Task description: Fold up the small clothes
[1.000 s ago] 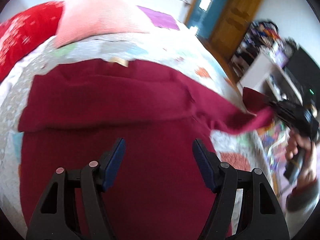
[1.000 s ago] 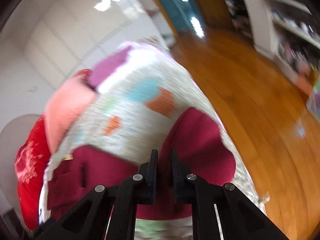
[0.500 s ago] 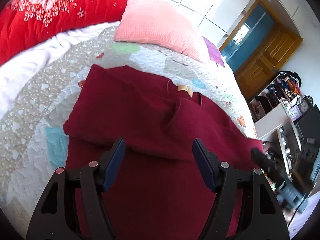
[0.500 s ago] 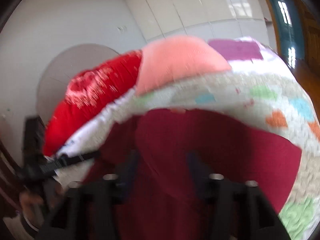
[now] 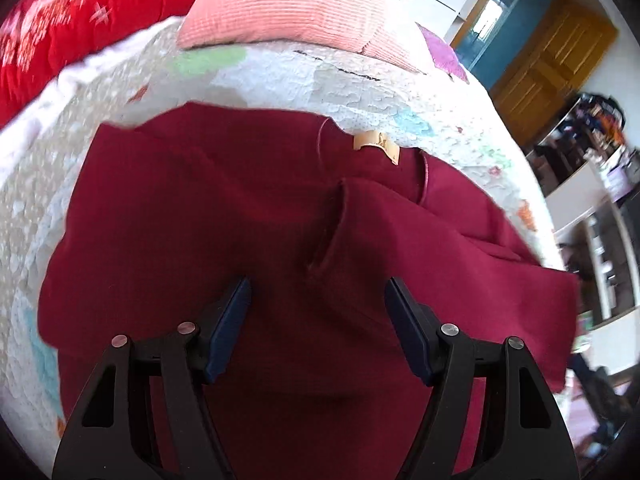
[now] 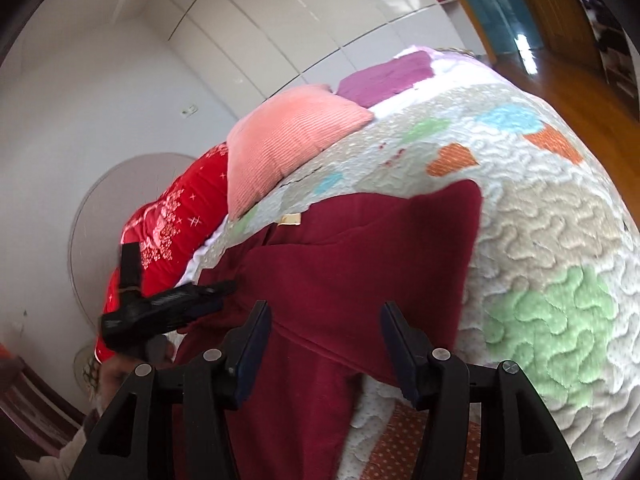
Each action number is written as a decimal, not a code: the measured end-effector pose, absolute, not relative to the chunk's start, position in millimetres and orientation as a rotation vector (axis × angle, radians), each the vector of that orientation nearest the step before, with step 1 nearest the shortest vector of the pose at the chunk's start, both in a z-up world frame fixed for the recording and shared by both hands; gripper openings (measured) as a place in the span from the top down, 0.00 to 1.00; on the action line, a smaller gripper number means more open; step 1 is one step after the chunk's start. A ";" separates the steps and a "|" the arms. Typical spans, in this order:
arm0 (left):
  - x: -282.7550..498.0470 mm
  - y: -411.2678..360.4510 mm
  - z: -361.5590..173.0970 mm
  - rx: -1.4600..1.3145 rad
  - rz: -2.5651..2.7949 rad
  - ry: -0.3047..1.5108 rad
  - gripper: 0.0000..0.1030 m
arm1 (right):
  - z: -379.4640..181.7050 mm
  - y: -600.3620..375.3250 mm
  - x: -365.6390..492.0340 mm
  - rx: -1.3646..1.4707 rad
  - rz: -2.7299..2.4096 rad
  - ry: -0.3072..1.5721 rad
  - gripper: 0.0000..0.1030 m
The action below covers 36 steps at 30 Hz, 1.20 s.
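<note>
One dark red garment (image 5: 248, 232) lies spread on the quilted bedspread (image 5: 360, 92) of a bed, its neckline toward the pillows and a tan neck label (image 5: 377, 143) showing at the collar. Both sleeves are folded inward across the body: in the left wrist view a sleeve cuff (image 5: 332, 224) rests near the garment's middle, and in the right wrist view the folded right side forms a broad flap whose corner (image 6: 464, 200) lies flat on the quilt.

Left claw (image 5: 318, 304): jaws spread wide, blue pads clear of the cloth, nothing between them; it hovers over the garment's lower middle. In the right wrist view the same tool appears at the garment's left edge (image 6: 172, 304), gripped by a hand (image 6: 120, 372); whether its tip touches the fabric there cannot be told, as that part is blurred.

Right claw (image 6: 324, 320): jaws parted and empty, pads apart from the cloth, positioned above the lower edge of the folded flap.

Surroundings: a pink ribbed cushion (image 5: 288, 4) and a purple cushion (image 5: 442, 52) lie at the head of the bed; a red patterned quilt (image 5: 60, 28) is bunched beside them. Beyond the bed stand a wooden door (image 5: 548, 68) and shelving (image 5: 600, 216), over a wooden floor (image 6: 580, 92).
</note>
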<state>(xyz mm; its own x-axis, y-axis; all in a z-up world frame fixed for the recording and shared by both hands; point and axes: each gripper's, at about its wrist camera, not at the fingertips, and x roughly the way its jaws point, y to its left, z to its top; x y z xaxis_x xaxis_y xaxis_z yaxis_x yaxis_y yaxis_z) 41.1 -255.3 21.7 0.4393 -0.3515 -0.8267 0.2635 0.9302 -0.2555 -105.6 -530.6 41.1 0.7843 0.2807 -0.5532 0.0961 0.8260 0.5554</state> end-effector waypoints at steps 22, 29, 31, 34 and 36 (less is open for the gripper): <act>58.0 -152.7 57.3 -0.149 -0.235 0.958 0.86 | 30.4 -551.0 -80.6 0.621 -0.124 0.729 0.45; 55.5 -153.0 47.7 -0.157 -0.241 0.972 0.86 | 20.1 -541.5 -26.8 0.603 -0.101 0.790 0.33; 54.5 -153.6 48.4 -0.158 -0.252 0.976 0.86 | 10.5 -538.2 -9.2 0.585 -0.081 0.842 0.82; 51.6 -147.9 46.9 -0.178 -0.266 0.973 0.86 | 19.4 -531.9 2.3 0.483 -0.122 0.835 0.92; 52.9 -149.2 36.0 -0.176 -0.267 0.996 0.85 | 33.8 -525.1 2.4 0.394 -0.156 0.783 0.92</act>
